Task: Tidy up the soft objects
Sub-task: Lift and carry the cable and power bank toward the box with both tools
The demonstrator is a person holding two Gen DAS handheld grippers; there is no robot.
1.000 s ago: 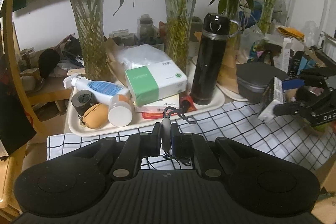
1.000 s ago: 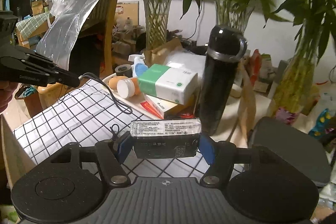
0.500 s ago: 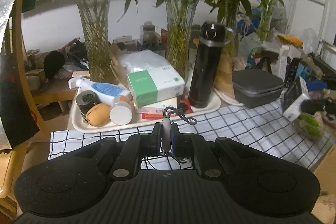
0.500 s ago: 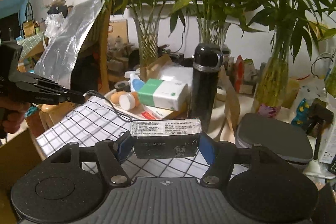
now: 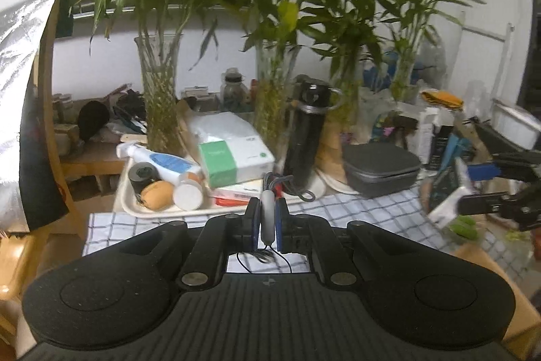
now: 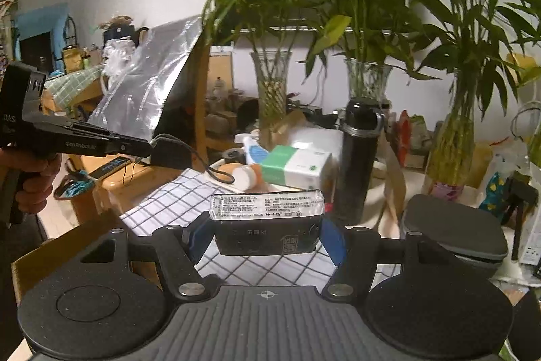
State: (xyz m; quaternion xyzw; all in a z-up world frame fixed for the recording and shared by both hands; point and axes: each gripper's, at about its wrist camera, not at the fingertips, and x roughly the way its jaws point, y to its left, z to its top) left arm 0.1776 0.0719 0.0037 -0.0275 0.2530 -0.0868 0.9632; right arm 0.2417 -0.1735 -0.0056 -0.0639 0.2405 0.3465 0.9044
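My left gripper (image 5: 267, 219) is shut on a small grey pouch (image 5: 267, 220) with a dark cord loop (image 5: 297, 188), held above the checked cloth (image 5: 365, 208). The right wrist view shows that pouch (image 6: 169, 154) dangling from the left gripper (image 6: 145, 149). My right gripper (image 6: 267, 229) is shut on a black tissue pack (image 6: 267, 222) with a white label, held above the cloth (image 6: 175, 202). In the left wrist view the right gripper (image 5: 470, 188) with its pack (image 5: 446, 188) is at the far right, blurred.
A white tray (image 5: 125, 192) holds a green-and-white tissue box (image 5: 233, 158), a spray bottle (image 5: 159, 158), a tape roll and jars. A black flask (image 5: 304, 137), a grey case (image 5: 378, 168) and glass vases (image 5: 162, 97) of bamboo stand behind. A cardboard box (image 6: 67, 246) sits at the left.
Both grippers have risen and pulled back from the table with their loads. The tray and flask look farther away. The right gripper has drifted toward the right edge.
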